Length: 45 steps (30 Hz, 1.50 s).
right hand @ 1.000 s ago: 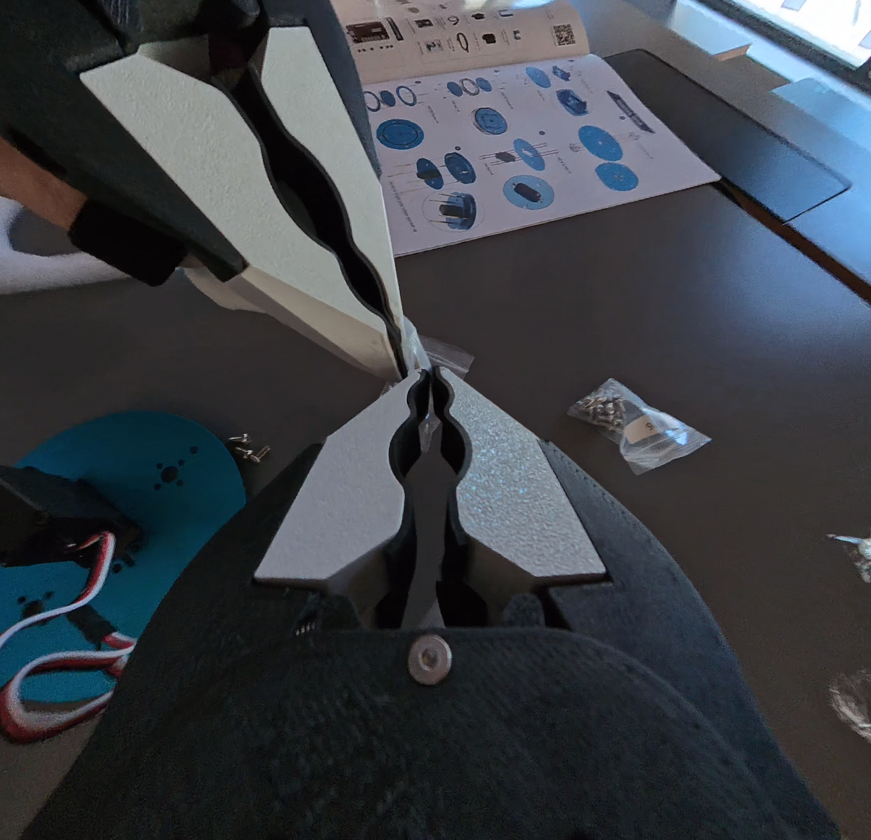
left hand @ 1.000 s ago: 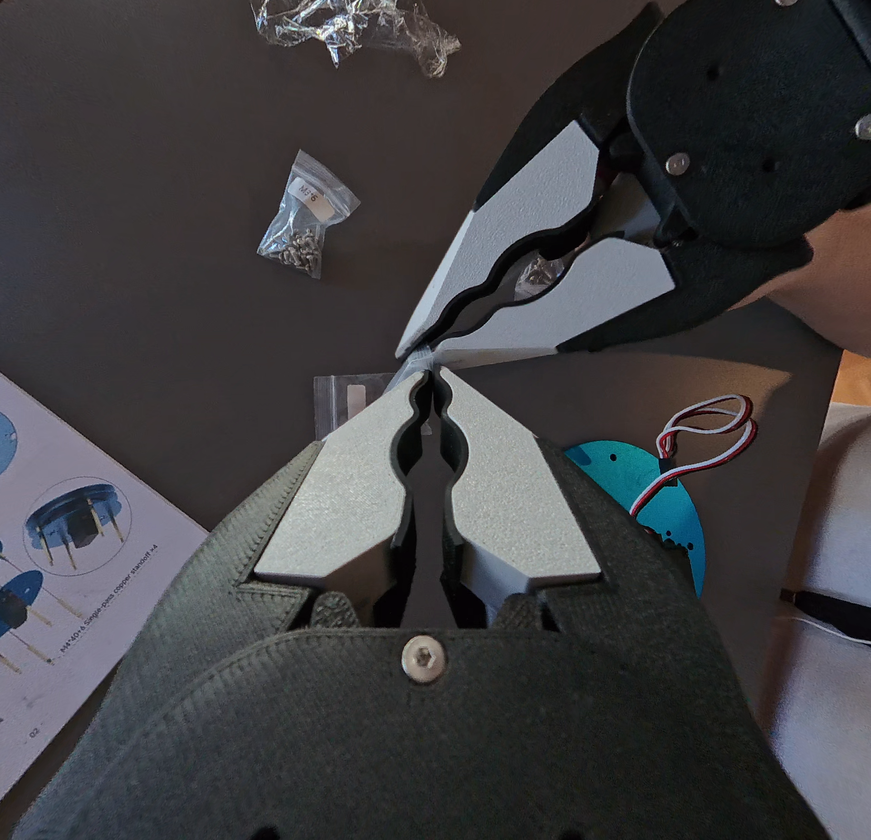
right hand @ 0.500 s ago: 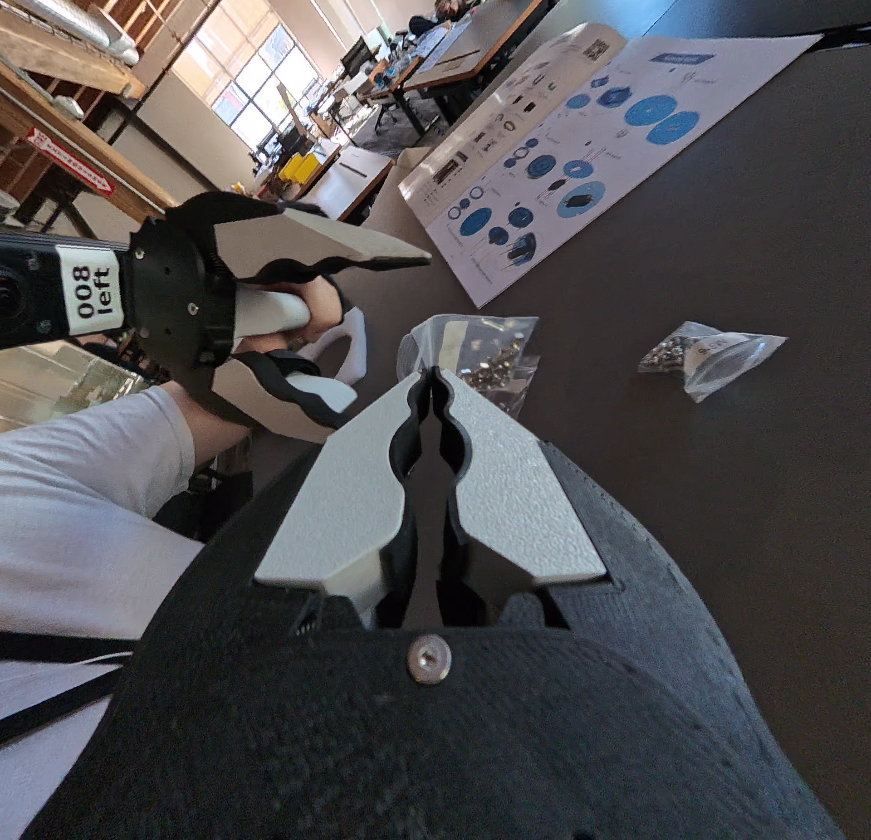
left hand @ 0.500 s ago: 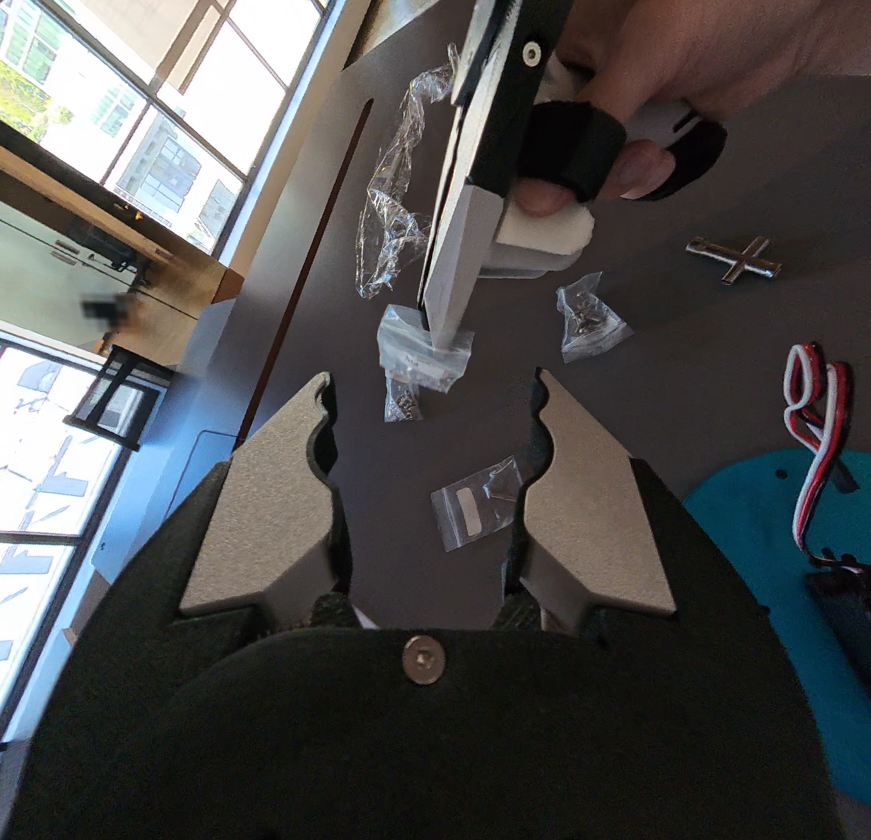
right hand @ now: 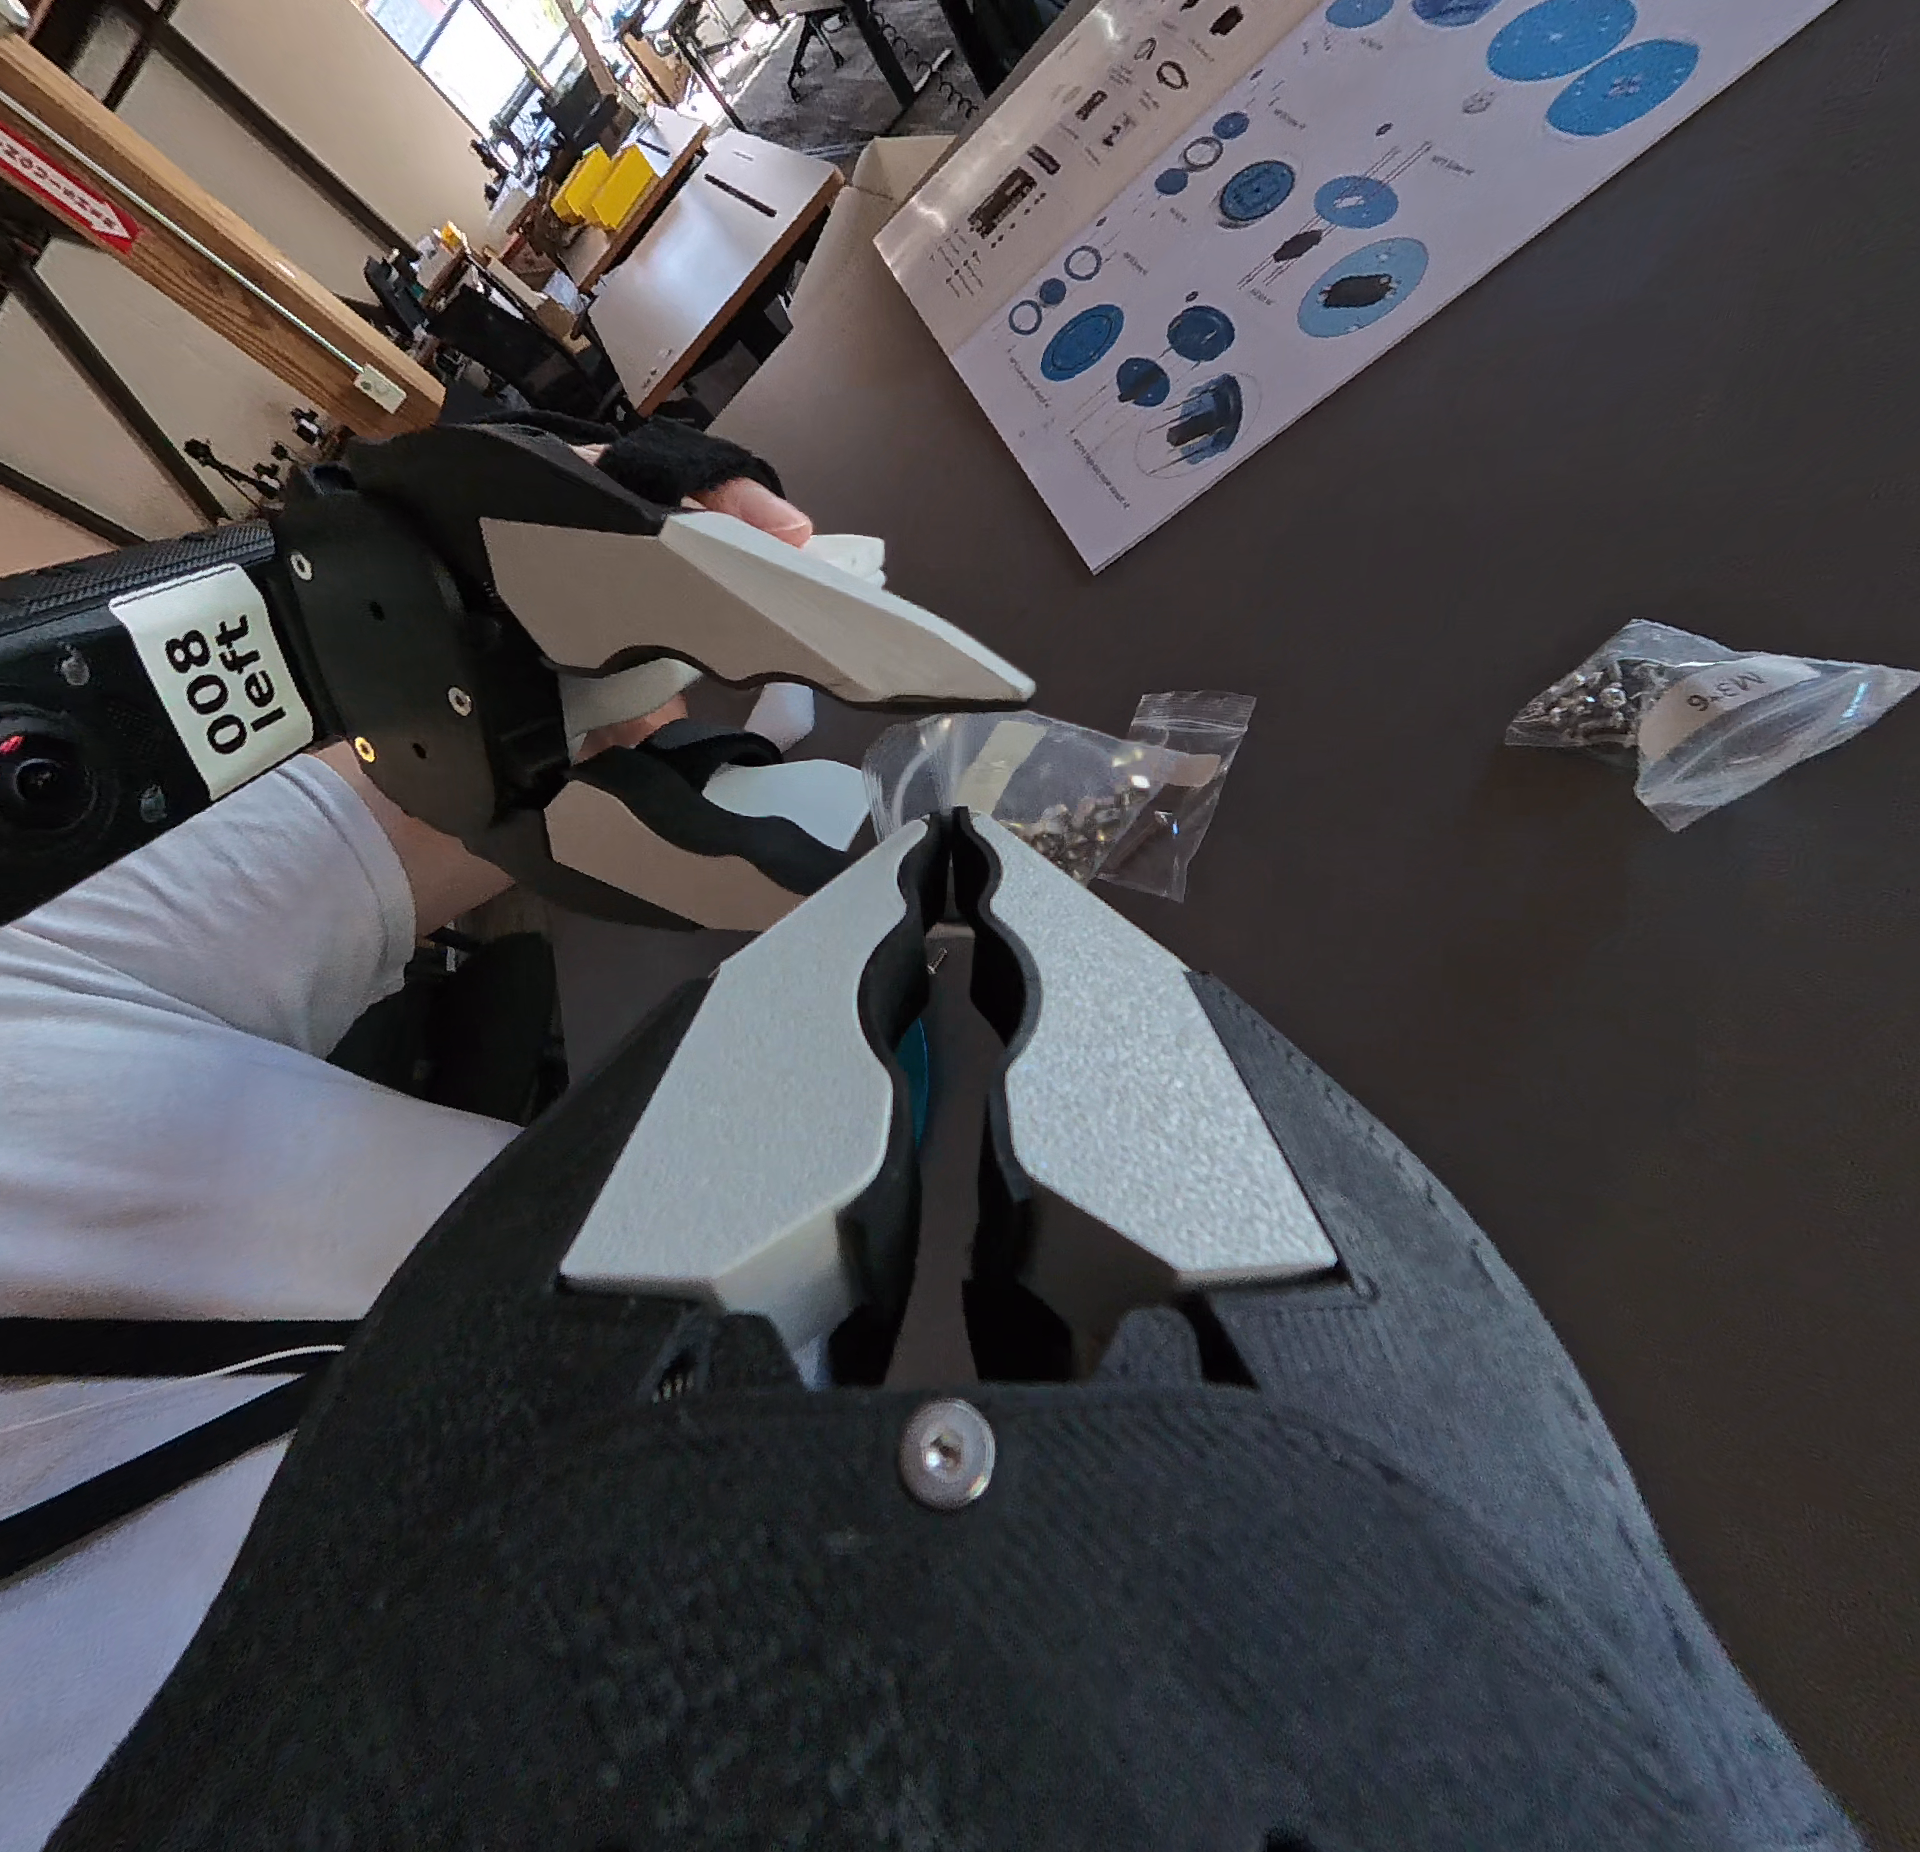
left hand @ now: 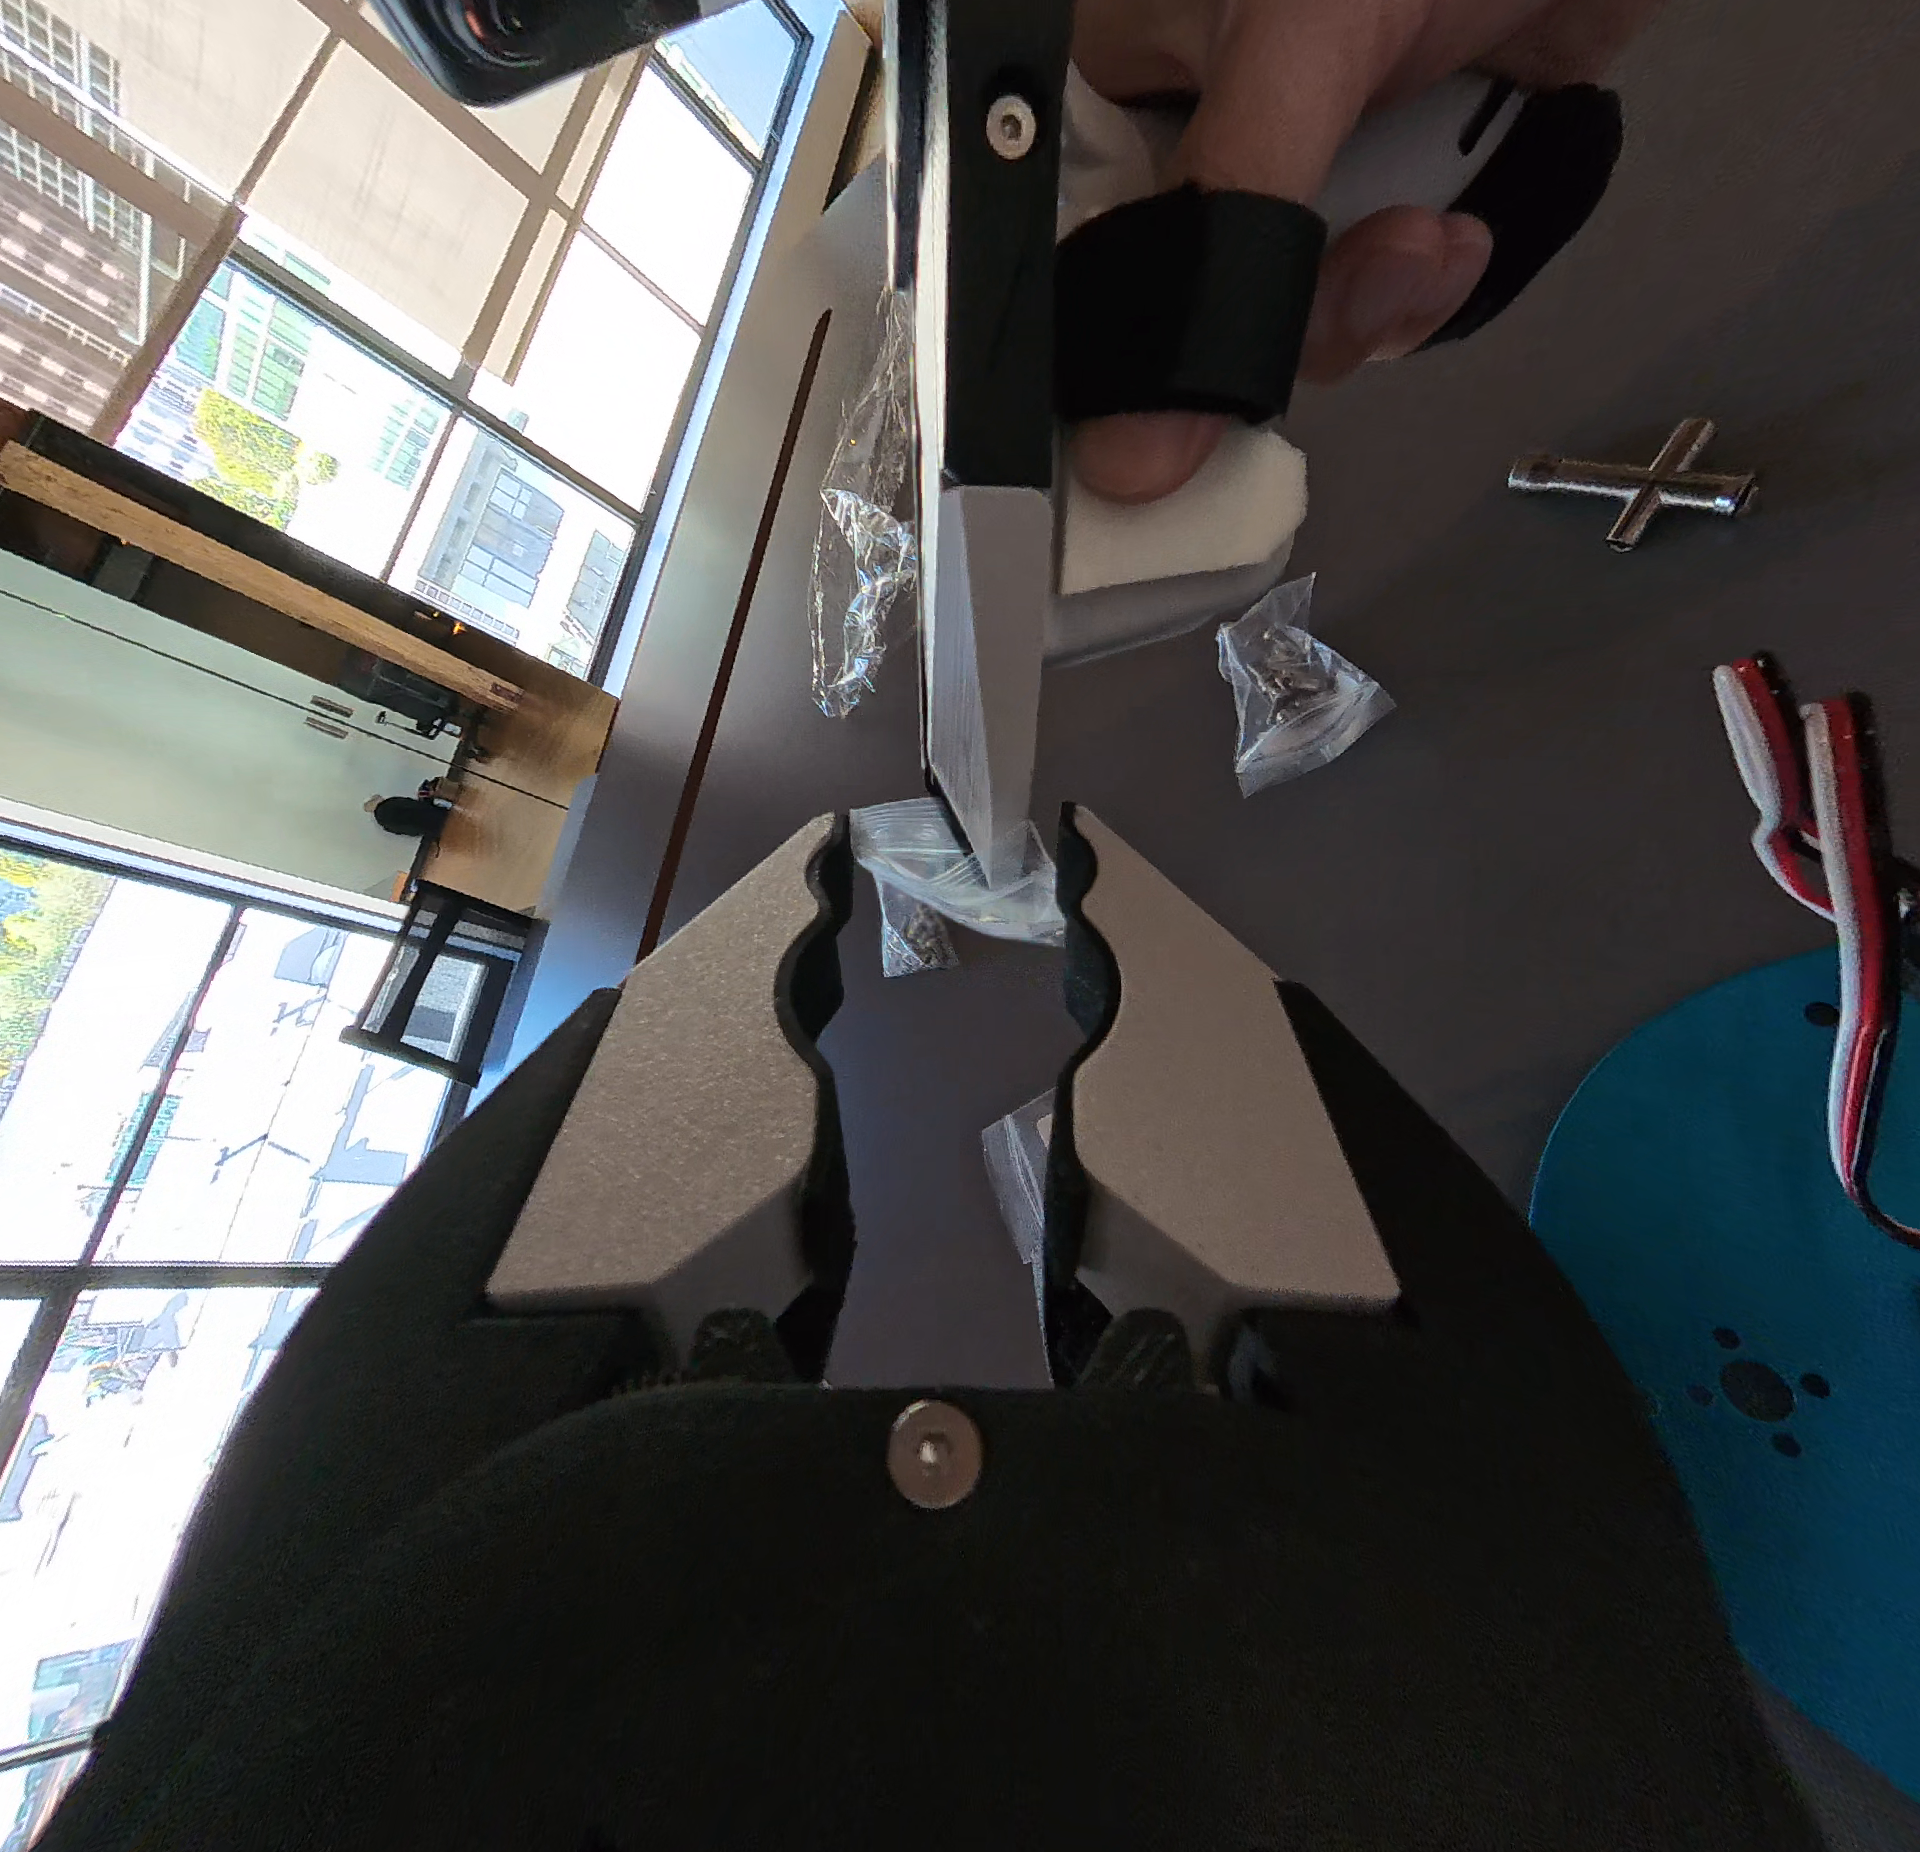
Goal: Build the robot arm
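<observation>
Clear, thin plastic makes up the little zip bag of screws (left hand: 961,893) that our right gripper (right hand: 958,826) pinches at one edge, its fingers closed on the film with only the film between the tips. In the left wrist view we see the bag hanging in the air below those tips, and it sits just between the tips of our left gripper (left hand: 951,872), whose fingers (left hand: 717,1054) stand moderately apart, one on each side of the bag without pressing on it.

We judge the bag light and limp. The film looks slick and creased, and the small metal screws gather loose in the lower corner, so the weight hangs low and can swing. The firmest hold is probably the flat sealed strip at the top, away from the lumpy screws, where the textured grey pads can bite on flat film.

Beside the held bag, on the dark matte tabletop (right hand: 1558,1023), lies a second bag of screws (right hand: 1704,722). Beyond the held bag lies a crumpled clear wrapper (left hand: 868,566). Farther from it rest a metal cross wrench (left hand: 1631,483), a flat blue disc (left hand: 1745,1231) with red and white wires (left hand: 1829,846), and a glossy printed sheet (right hand: 1351,192).
</observation>
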Motion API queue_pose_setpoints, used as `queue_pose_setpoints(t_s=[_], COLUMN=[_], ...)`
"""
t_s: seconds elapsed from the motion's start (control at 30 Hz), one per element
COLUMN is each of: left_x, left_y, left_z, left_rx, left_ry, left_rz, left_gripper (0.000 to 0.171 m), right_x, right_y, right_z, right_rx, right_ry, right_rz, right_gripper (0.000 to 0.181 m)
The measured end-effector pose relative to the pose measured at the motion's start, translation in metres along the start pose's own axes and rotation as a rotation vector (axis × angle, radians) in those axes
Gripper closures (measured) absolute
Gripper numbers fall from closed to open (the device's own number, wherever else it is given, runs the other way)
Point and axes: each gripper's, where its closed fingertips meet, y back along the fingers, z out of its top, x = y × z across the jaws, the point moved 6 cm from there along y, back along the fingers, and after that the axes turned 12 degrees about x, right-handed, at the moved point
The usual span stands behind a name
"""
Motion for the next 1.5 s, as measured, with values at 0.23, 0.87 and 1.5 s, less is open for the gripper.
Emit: queue_pose_setpoints(t_s=[0.23, 0.87, 1.5], left_x=[-0.001, -0.008, 0.008], left_y=[0.000, -0.006, 0.004], left_z=[0.003, -0.004, -0.002], left_rx=[0.037, 0.164, 0.031], left_ry=[-0.072, -0.333, -0.019], left_rz=[0.091, 0.310, 0.081], left_gripper=[0.135, 0.155, 0.148], right_x=[0.001, 0.003, 0.006], right_y=[0.002, 0.000, 0.007], right_z=[0.001, 0.006, 0.008], right_rx=[-0.003, -0.030, -0.094], right_ry=[-0.004, 0.124, 0.129], right_rz=[-0.036, -0.235, -0.104], right_gripper=[0.181, 0.181, 0.181])
